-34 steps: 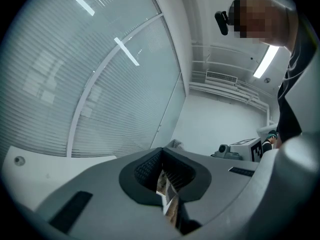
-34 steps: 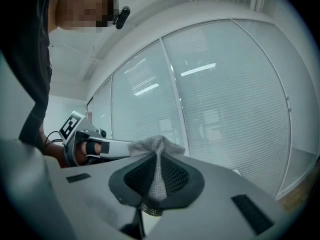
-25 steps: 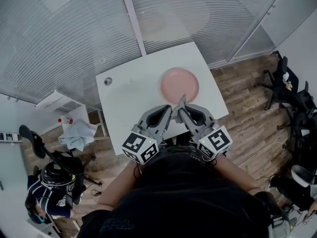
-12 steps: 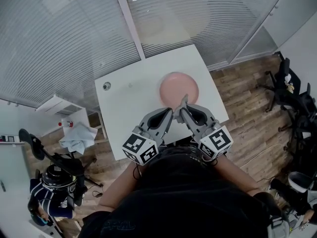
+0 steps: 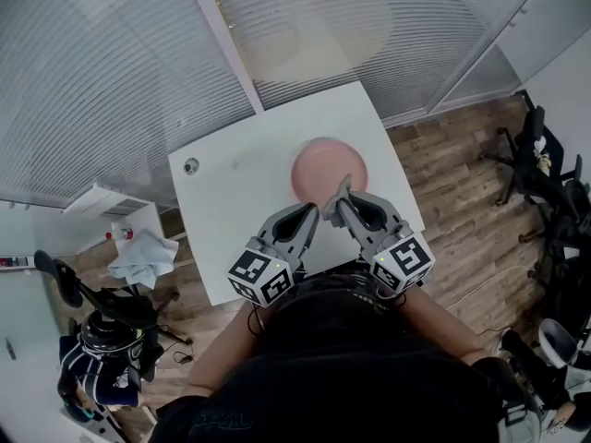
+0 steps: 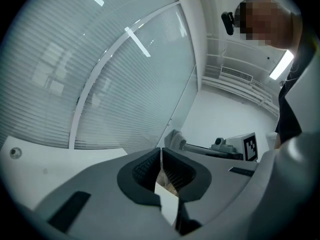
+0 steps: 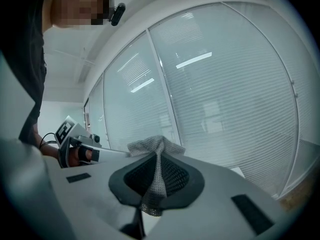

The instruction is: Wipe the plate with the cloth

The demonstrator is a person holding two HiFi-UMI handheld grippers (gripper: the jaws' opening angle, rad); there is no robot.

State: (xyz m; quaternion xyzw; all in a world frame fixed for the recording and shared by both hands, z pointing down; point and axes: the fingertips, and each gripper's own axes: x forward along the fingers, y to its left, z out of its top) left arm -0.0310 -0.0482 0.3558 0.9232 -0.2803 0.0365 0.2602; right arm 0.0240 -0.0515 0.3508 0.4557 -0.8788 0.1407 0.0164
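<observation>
Plate [image 5: 330, 167], pink, lies on the desk [image 5: 235, 201], close to its right edge. Cloth [image 7: 150, 146], grey mesh, is pinched in the closed jaws of my right gripper [image 7: 157, 156], at the plate's near side. My left gripper [image 6: 161, 150] is fully closed and empty, just beside the right.

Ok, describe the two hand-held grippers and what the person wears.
Both the left hand-held gripper and the right hand-held gripper are light grey plastic with rounded jaws lined by dark ribbed pads. Each carries a white cube of black square markers. The person wears a black top.
</observation>
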